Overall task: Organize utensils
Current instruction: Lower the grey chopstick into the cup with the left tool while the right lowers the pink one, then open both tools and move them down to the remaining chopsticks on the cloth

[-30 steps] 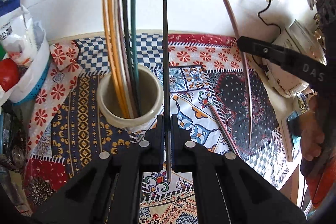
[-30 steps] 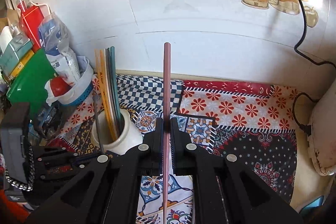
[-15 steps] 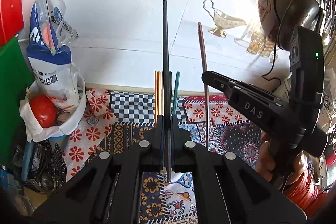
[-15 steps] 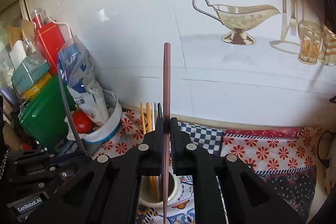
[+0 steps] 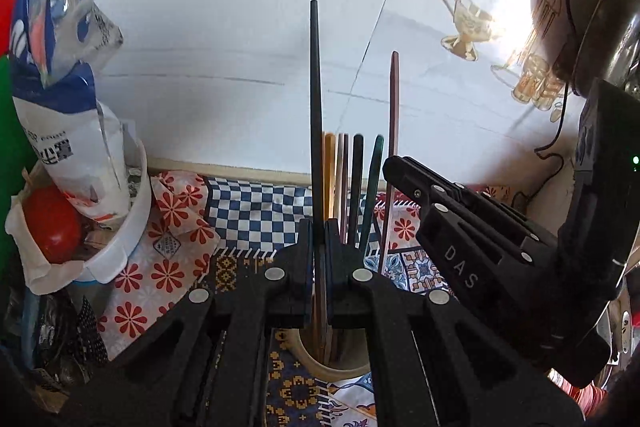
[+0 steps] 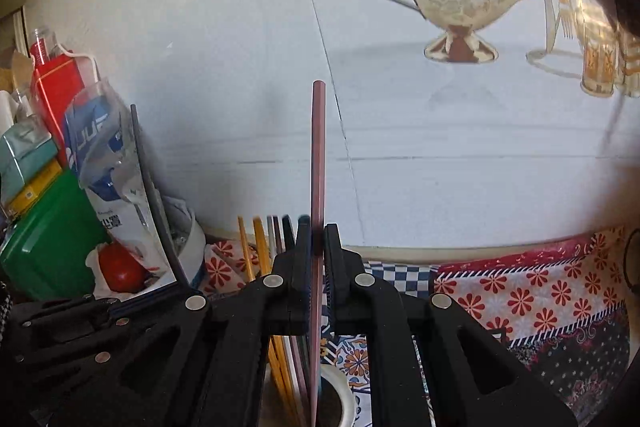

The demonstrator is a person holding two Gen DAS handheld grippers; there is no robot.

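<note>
**Two chopsticks held over the cup**

The left gripper (image 5: 319, 239) is clamped on a black chopstick (image 5: 315, 115), standing upright – its lower end reaches into the cream cup (image 5: 332, 373) among orange, white and green chopsticks (image 5: 354, 187). The right gripper (image 6: 319, 247) pinches a pink chopstick (image 6: 318, 163) – tip down at the cup's (image 6: 346, 401) mouth, over the patterned cloth (image 6: 552, 299).
</note>
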